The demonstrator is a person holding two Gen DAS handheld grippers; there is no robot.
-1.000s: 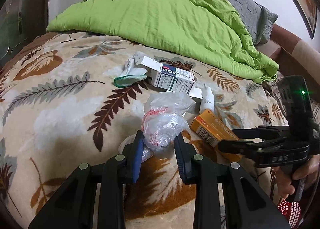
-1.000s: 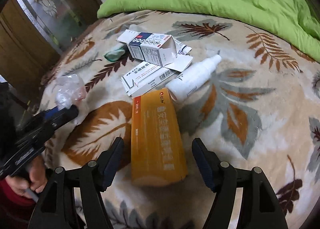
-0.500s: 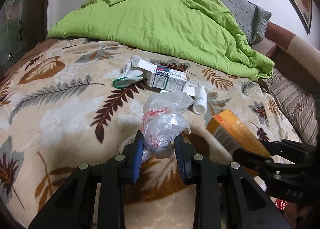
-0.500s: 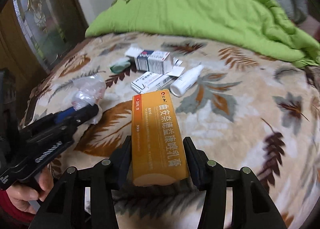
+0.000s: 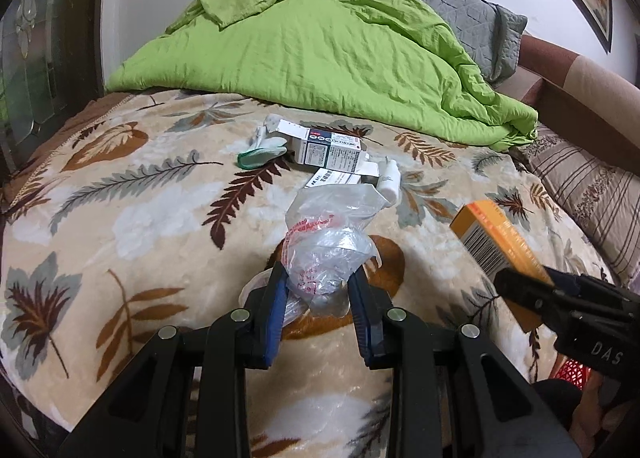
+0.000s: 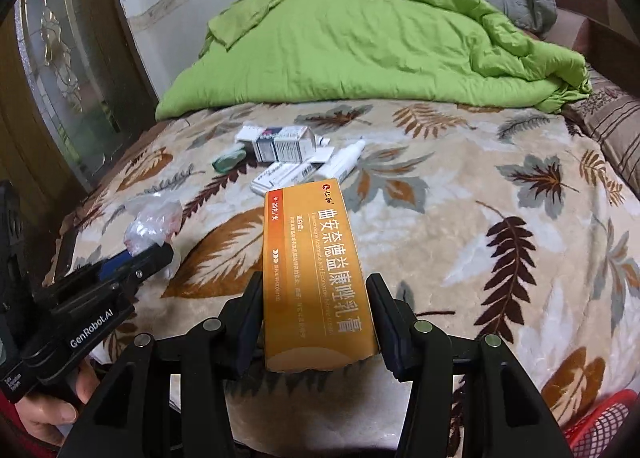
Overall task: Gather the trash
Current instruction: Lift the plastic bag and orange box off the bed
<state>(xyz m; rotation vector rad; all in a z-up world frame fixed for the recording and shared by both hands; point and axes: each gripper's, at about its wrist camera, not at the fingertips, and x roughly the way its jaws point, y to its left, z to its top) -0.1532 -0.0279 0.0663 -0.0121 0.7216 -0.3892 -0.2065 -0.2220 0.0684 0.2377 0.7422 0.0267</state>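
My left gripper (image 5: 318,290) is shut on a crumpled clear plastic bag (image 5: 328,242) with red print, held just above the leaf-patterned blanket (image 5: 132,217). My right gripper (image 6: 316,306) is shut on a long orange medicine box (image 6: 312,262), lifted off the bed; that orange box (image 5: 492,242) also shows at the right of the left wrist view. Left on the blanket are a white and blue carton (image 5: 330,151), a flat white box (image 6: 284,177), a white bottle (image 6: 344,163) and a green-rimmed mask (image 5: 262,153).
A green quilt (image 5: 320,57) and a grey pillow (image 5: 476,25) fill the far side of the bed. A striped pillow (image 5: 588,197) lies at the right. A red mesh basket (image 6: 604,422) sits below the bed's near edge. A dark wooden door (image 6: 60,77) stands on the left.
My right gripper closed on the orange box and lifted it off the blanket, drawing back toward the bed's near edge. My left gripper, still holding the bag, also pulled back a little.
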